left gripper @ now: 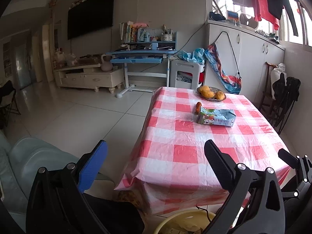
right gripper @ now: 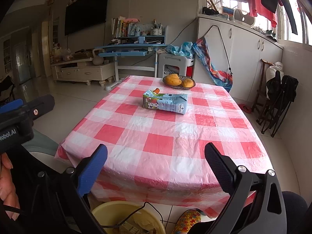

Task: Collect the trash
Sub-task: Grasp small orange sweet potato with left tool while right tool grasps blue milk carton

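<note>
On the table with the red-and-white checked cloth (right gripper: 156, 132), a crushed milk carton (right gripper: 165, 102) lies on its side near the far middle, well apart from both grippers, with bare cloth between. Just behind its left end sits a small orange scrap (right gripper: 156, 91) (what it is cannot be told), touching or nearly touching the carton. Further back, near the far edge, a shallow woven basket (right gripper: 176, 86) holds three mangoes (right gripper: 172, 79). Below the near table edge stands a yellow waste bucket (right gripper: 128, 220) with paper rubbish inside and a dark cable draped over its rim; beside it shows a crocheted slipper (right gripper: 187, 220). Nothing stands between the grippers and the carton. The left gripper (left gripper: 156, 165) hangs off the table's near left corner, its fingers spread wide and empty, one blue pad (left gripper: 93, 165) over the floor. The right gripper (right gripper: 156, 167) hovers over the near edge, fingers equally wide apart, holding nothing. A hand (right gripper: 7, 191) grips the left tool's handle in the right wrist view.
</note>
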`<state>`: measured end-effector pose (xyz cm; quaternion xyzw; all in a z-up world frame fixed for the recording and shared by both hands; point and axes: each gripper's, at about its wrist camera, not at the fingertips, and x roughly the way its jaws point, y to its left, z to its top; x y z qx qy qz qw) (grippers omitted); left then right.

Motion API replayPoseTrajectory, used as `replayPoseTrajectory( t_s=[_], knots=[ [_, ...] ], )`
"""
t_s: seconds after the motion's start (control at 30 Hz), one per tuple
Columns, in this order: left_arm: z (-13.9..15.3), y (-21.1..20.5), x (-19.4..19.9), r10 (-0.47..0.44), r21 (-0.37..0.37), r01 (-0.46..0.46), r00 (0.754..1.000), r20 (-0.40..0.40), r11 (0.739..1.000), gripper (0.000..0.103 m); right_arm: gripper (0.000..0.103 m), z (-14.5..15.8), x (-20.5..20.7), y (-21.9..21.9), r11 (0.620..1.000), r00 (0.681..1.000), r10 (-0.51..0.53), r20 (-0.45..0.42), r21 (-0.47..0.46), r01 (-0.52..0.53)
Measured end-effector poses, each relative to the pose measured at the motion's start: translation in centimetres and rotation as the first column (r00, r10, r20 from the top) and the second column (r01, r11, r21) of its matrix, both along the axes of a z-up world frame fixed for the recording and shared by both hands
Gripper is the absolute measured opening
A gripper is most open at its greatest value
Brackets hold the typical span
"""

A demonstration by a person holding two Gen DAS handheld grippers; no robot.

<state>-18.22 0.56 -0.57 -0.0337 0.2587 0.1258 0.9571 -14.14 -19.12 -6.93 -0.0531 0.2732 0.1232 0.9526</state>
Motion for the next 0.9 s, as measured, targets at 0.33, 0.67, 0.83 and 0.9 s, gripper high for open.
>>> replayPoseTrajectory(
  t_s=[0.33, 0.67, 0.83, 0.9],
  knots=[
    [-0.3, 0.4, 0.2, 0.018, 0.011, -0.018, 1.0, -0.01, 1.0, 0.096, 0.095, 0.0, 0.3, 0.4, 1.0, 1.0, 0.01, -0.004, 0.011, -0.01],
    [-0.4, 1.8, 0.9, 0.046, -0.042, -0.047, 0.999, -0.02, 0.998, 0.096, 0.095, 2.3, 2.9, 0.7, 0.998, 0.998, 0.058, 0.014, 0.027, -0.058],
    [-0.3, 2.6, 1.6, 0.059, -0.084, -0.06, 0.998, -0.023, 0.995, 0.096, 0.095, 2.9, 7.2, 1.3, 0.994, 0.994, 0.104, -0.027, -0.02, -0.105],
    [-0.1, 2.8, 2.0, 0.064, -0.092, -0.066, 0.998, -0.022, 0.994, 0.096, 0.095, 2.3, 9.7, 1.6, 0.993, 0.992, 0.108, -0.065, -0.045, -0.111]
  ],
)
